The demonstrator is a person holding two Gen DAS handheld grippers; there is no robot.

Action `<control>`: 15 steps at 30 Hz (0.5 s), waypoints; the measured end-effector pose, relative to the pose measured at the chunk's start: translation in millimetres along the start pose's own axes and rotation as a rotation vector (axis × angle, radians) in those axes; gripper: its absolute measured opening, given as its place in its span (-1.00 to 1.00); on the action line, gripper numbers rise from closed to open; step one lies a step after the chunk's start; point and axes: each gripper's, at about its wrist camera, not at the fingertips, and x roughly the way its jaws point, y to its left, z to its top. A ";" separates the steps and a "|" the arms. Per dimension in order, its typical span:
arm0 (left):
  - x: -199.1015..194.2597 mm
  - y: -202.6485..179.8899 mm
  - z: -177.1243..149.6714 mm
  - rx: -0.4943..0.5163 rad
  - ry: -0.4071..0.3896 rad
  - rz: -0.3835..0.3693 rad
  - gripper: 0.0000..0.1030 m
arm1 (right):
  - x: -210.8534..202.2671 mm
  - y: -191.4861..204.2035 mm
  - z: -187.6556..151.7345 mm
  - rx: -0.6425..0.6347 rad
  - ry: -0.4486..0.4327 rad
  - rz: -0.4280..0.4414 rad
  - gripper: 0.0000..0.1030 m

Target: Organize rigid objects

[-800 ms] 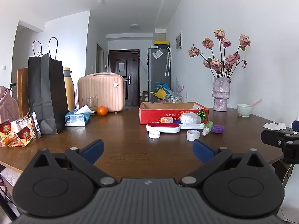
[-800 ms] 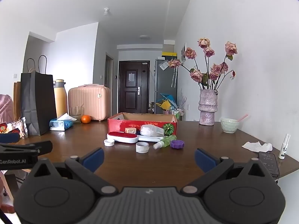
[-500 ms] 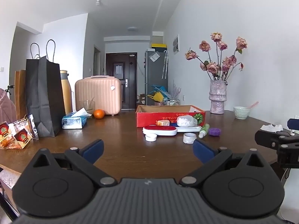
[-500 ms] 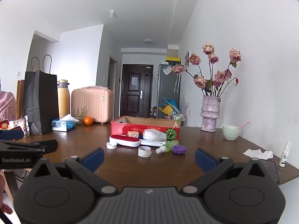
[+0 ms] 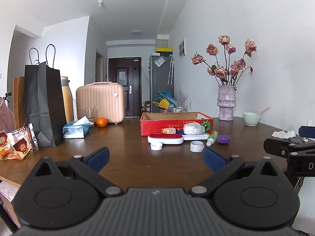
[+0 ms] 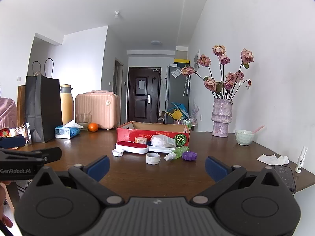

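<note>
**Sorting not yet begun: every small item lies loose ahead of both grippers**

The left hand-held gripper (image 5: 155, 160) and the right hand-held gripper (image 6: 157, 166) both stand released, jaws spread wide with nothing between them, hovering over the near edge of the wooden surface (image 5: 122, 157).

Well ahead of them the red cardboard box (image 6: 152, 132) looks empty as far as its interior shows. Just in front of it, nearer the grippers, lie the red-topped brush (image 6: 132, 147), a white cap (image 6: 117, 153), a tape roll (image 6: 153, 158), a green spray bottle (image 6: 177, 152), a purple lid (image 6: 189, 155) and a clear jar (image 6: 163, 140).

By my judgement nothing is organized yet; the whole cluster remains to be picked up.
</note>
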 end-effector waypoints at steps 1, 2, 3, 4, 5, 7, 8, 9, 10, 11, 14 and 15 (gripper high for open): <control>-0.9 0.2 -0.3 0.001 -0.002 -0.001 1.00 | -0.1 -0.3 0.2 -0.001 -0.001 0.001 1.00; -1.3 -0.2 -0.5 0.003 -0.003 -0.001 1.00 | 0.2 -0.3 0.4 -0.001 0.000 0.001 1.00; -1.5 -0.6 -0.7 0.005 -0.004 -0.002 1.00 | 0.0 -0.1 -0.2 -0.002 0.001 0.001 1.00; -1.7 -1.0 -0.7 0.006 -0.006 -0.003 1.00 | 0.2 -0.1 -0.3 -0.002 0.001 0.001 1.00; -1.8 -1.0 -0.6 0.007 -0.007 -0.003 1.00 | 0.1 0.0 -0.3 -0.001 0.002 0.000 1.00; -2.2 -0.6 -0.7 0.007 -0.008 -0.002 1.00 | 1.1 -0.5 -0.6 0.000 0.004 0.000 1.00; -2.2 -0.2 -0.8 0.007 -0.007 0.000 1.00 | 1.5 -0.3 -1.0 -0.001 0.005 -0.001 1.00; -2.2 0.0 -0.9 0.006 -0.007 0.001 1.00 | 1.7 0.1 -1.1 -0.003 0.007 -0.001 1.00; -2.1 0.4 -0.9 0.006 -0.006 0.000 1.00 | 2.1 0.5 -1.1 -0.005 0.009 -0.001 1.00; -1.8 1.4 -0.5 0.005 -0.005 -0.001 1.00 | 2.2 0.7 -1.4 -0.004 0.010 0.000 1.00; -1.3 1.4 -0.3 0.004 -0.004 0.000 1.00 | 1.7 1.5 -1.9 -0.007 0.011 0.001 1.00; -1.4 1.4 -0.3 0.004 -0.004 0.000 1.00 | 1.6 0.8 -1.0 -0.007 0.011 0.001 1.00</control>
